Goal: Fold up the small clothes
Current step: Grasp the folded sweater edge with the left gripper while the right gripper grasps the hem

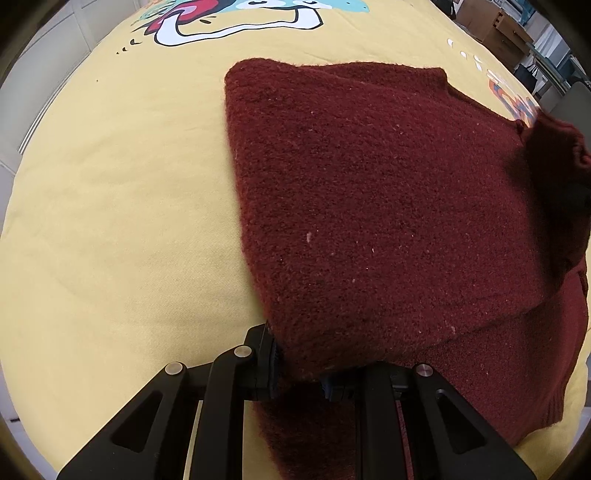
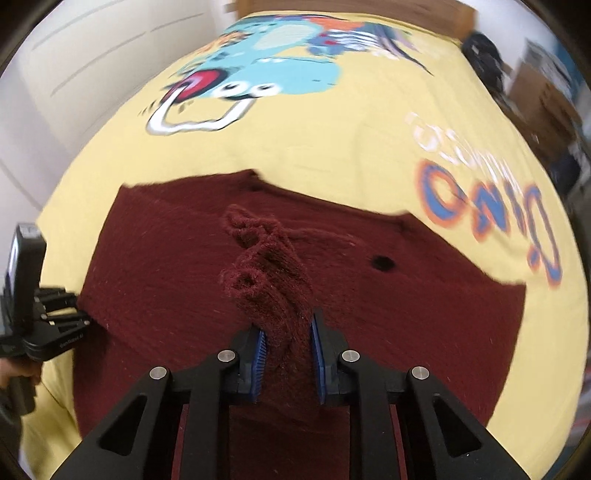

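Observation:
A dark red knitted sweater (image 1: 380,206) lies on a yellow printed sheet (image 1: 122,221). My left gripper (image 1: 299,373) is shut on its near edge, with a folded layer lifted over the fingers. In the right wrist view the sweater (image 2: 166,288) spreads across the sheet (image 2: 332,140). My right gripper (image 2: 286,354) is shut on a bunched ribbed part of the sweater, a cuff or hem (image 2: 266,280), held up above the flat body. The left gripper (image 2: 44,325) shows at that view's left edge, at the sweater's side.
The sheet carries a blue cartoon dinosaur print (image 2: 266,70) and orange lettering (image 2: 491,206). Cardboard boxes and shelving (image 1: 506,29) stand beyond the far right edge. A pale wall or cabinet (image 1: 44,74) runs along the left.

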`<move>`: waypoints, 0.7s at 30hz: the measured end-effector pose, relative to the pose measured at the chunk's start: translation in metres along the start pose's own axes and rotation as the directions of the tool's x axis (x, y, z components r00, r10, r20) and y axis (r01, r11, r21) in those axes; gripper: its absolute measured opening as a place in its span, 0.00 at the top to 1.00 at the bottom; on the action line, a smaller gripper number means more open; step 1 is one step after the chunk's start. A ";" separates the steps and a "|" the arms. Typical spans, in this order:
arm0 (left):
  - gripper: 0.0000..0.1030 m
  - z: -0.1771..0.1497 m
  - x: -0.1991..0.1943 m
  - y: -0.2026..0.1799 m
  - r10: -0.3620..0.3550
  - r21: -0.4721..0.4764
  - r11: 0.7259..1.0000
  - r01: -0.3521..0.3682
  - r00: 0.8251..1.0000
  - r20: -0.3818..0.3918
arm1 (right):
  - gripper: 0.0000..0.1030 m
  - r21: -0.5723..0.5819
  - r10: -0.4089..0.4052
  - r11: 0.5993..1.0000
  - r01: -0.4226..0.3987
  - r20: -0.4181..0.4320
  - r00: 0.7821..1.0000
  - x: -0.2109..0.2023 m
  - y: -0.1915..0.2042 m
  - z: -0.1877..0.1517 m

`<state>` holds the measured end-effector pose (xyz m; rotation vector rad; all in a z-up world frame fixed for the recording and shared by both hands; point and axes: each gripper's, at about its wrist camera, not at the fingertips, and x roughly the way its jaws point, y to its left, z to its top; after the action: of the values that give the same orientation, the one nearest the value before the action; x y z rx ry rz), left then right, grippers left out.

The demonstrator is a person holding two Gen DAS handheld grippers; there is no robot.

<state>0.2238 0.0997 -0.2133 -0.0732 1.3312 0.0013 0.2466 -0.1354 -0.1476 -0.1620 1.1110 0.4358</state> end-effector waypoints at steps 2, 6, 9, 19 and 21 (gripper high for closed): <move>0.85 -0.001 0.000 0.000 0.003 0.001 1.000 -0.003 1.000 -0.001 | 0.80 0.039 -0.009 0.999 0.009 0.002 1.000 -0.004 -0.017 -0.006; 0.85 -0.002 0.001 -0.002 0.010 0.002 1.000 -0.010 1.000 -0.001 | 0.80 0.095 -0.023 0.995 0.023 -0.001 1.000 -0.004 -0.039 -0.017; 0.85 -0.003 0.001 -0.003 0.017 0.006 1.000 -0.017 1.000 0.000 | 0.81 0.149 -0.031 0.988 0.032 -0.009 0.999 -0.005 -0.060 -0.031; 0.85 -0.006 0.002 -0.010 0.044 0.034 0.998 -0.044 0.999 -0.004 | 0.90 0.250 -0.065 0.964 0.087 -0.094 0.993 0.016 -0.110 -0.068; 0.85 -0.007 0.002 -0.011 0.053 0.041 0.998 -0.053 0.999 -0.004 | 0.90 0.250 -0.060 0.964 0.084 -0.101 0.993 0.022 -0.113 -0.074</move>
<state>0.2184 0.0882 -0.2163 -0.0032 1.3374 0.0184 0.2406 -0.2570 -0.2099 0.0037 1.2382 0.2191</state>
